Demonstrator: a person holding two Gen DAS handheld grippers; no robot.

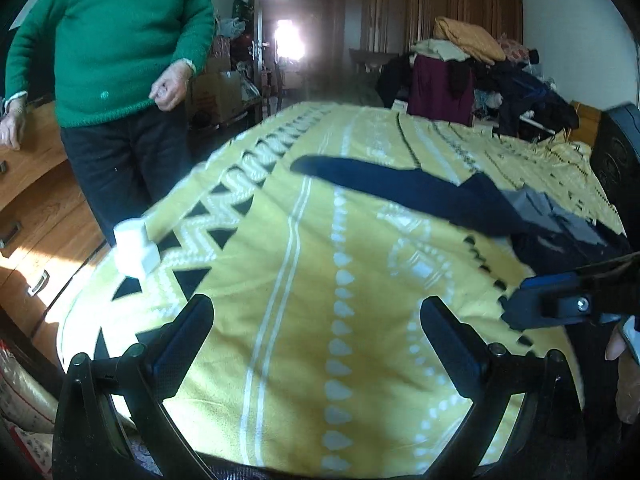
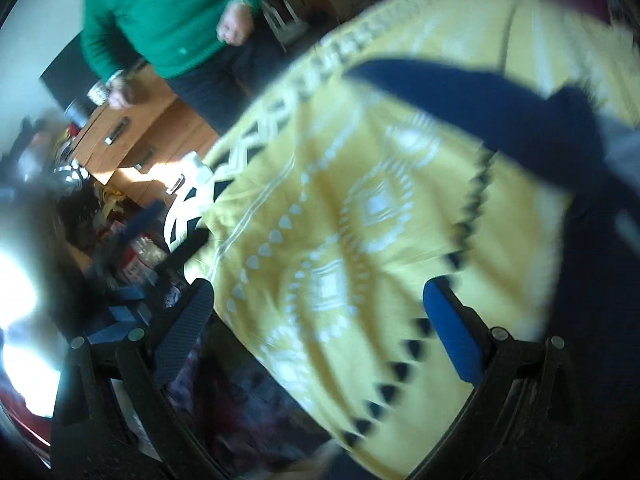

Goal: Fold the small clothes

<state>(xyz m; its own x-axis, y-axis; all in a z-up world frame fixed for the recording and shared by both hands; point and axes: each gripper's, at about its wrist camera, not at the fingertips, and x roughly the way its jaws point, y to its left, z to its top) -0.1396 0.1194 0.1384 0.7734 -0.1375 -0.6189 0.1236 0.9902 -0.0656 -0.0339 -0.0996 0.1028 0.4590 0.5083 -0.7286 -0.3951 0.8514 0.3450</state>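
Note:
A dark navy garment (image 1: 420, 192) with a grey patch lies on the yellow patterned blanket (image 1: 304, 264), one long sleeve stretched toward the far left. My left gripper (image 1: 316, 320) hovers open over bare blanket, well short of the garment. In the left wrist view the right gripper's blue-padded finger (image 1: 536, 304) enters from the right edge, near the garment's body. In the blurred right wrist view my right gripper (image 2: 320, 312) is open above the blanket (image 2: 340, 220), with the navy garment (image 2: 480, 100) ahead and to the right.
A person in a green sweater (image 1: 116, 36) stands at the left beside a wooden drawer unit (image 1: 28, 216). A small white block (image 1: 136, 250) sits on the blanket's left edge. Piled clothes (image 1: 472, 68) and a wardrobe stand beyond the far end.

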